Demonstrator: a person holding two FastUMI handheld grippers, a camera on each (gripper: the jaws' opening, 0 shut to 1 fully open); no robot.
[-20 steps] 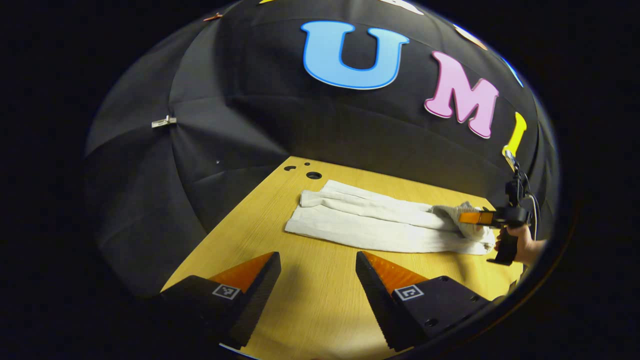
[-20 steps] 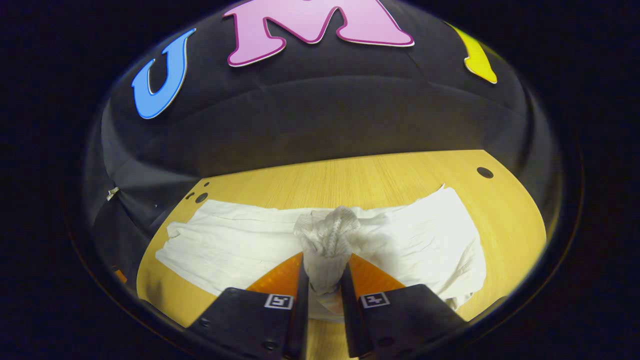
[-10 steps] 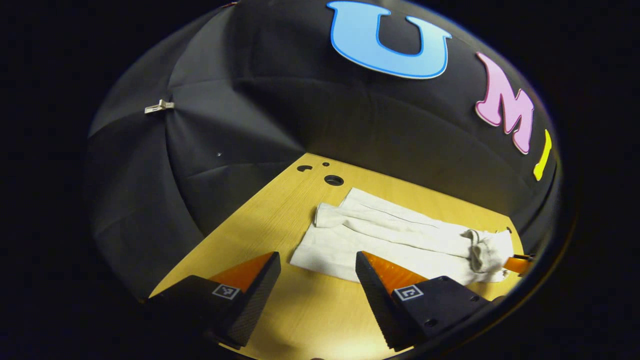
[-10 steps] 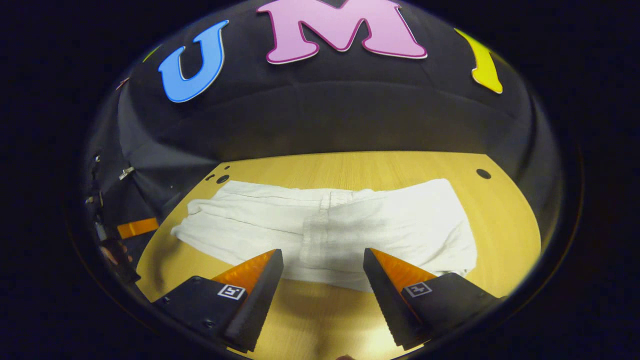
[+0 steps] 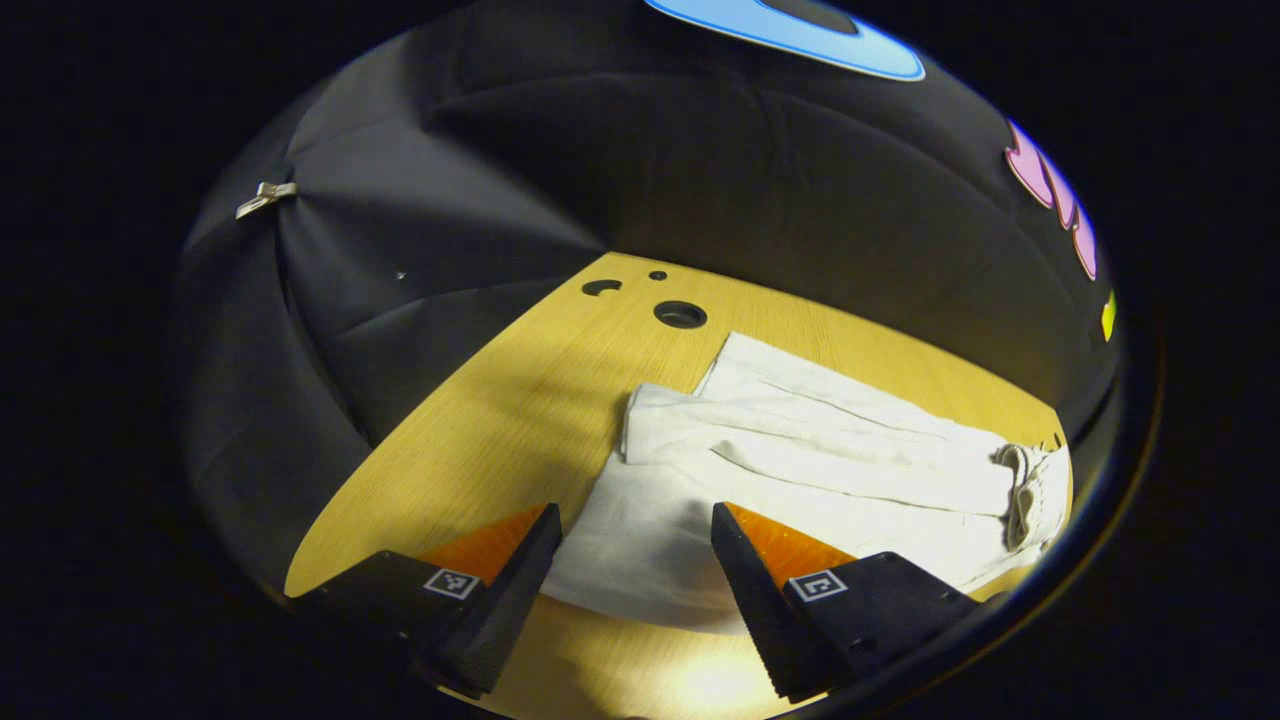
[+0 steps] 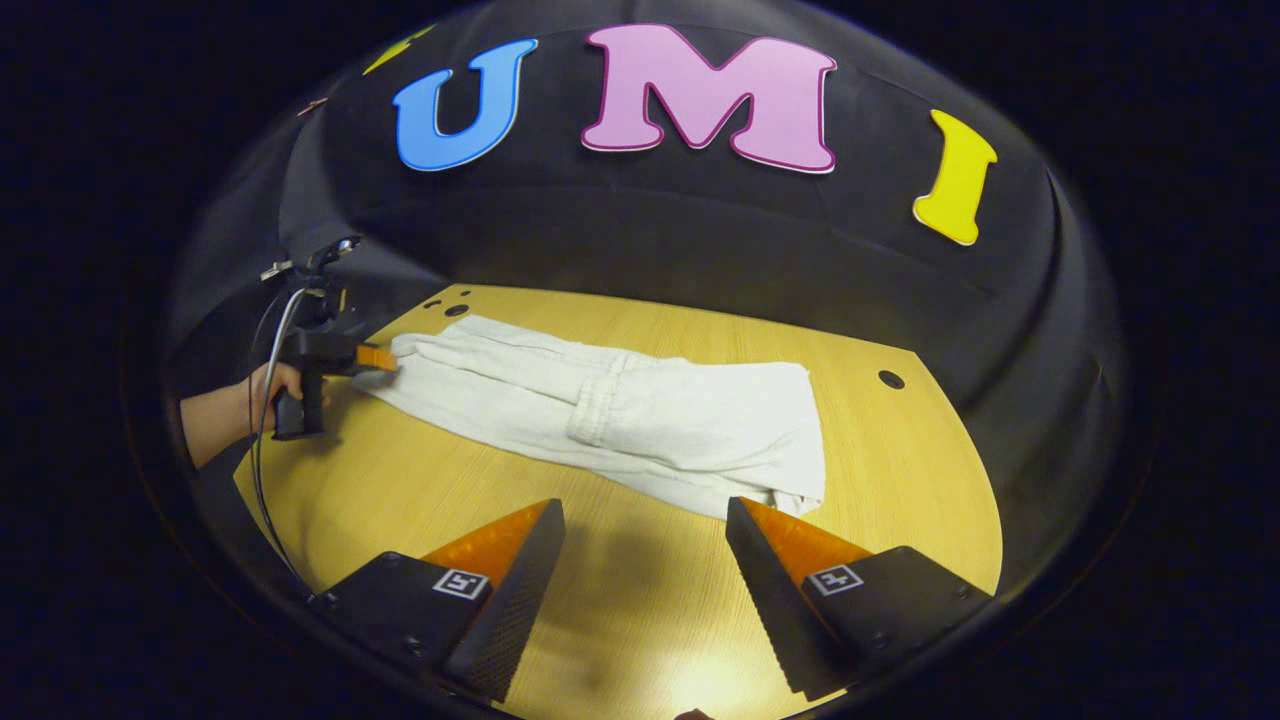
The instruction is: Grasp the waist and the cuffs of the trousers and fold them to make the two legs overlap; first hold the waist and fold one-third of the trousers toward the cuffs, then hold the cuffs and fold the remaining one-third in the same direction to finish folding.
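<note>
Two open grippers framed the scene, neither one gripping cloth. In the left gripper view, the left gripper (image 5: 630,540) stood with its fingers spread wide, straddling the near corner of the trousers (image 5: 800,460) at the cuff end; the cloth lay between and just beyond the fingertips, apparently not yet pinched. In the right gripper view, the right gripper (image 6: 645,535) was likewise released, held back over bare table (image 6: 620,620), with the trousers' nearest corner just beyond its right fingertip.

The waist third looked already folded over: the gathered waistband (image 6: 592,415) lay across the middle of the cloth. So the step in hand was probably the cuff fold. To do it well, the left gripper should likely come low enough to take both leg layers at the cuff edge, close firmly on all of them, then lift and carry them toward the waistband in the same direction, keeping the edge square so the legs stay overlapped.

Farther off in the right gripper view, a hand (image 6: 262,385) held the left gripper at the cuffs (image 6: 410,345). Beyond, the trousers stretched flat along the wooden table, near its back edge with round holes (image 5: 680,314).
</note>
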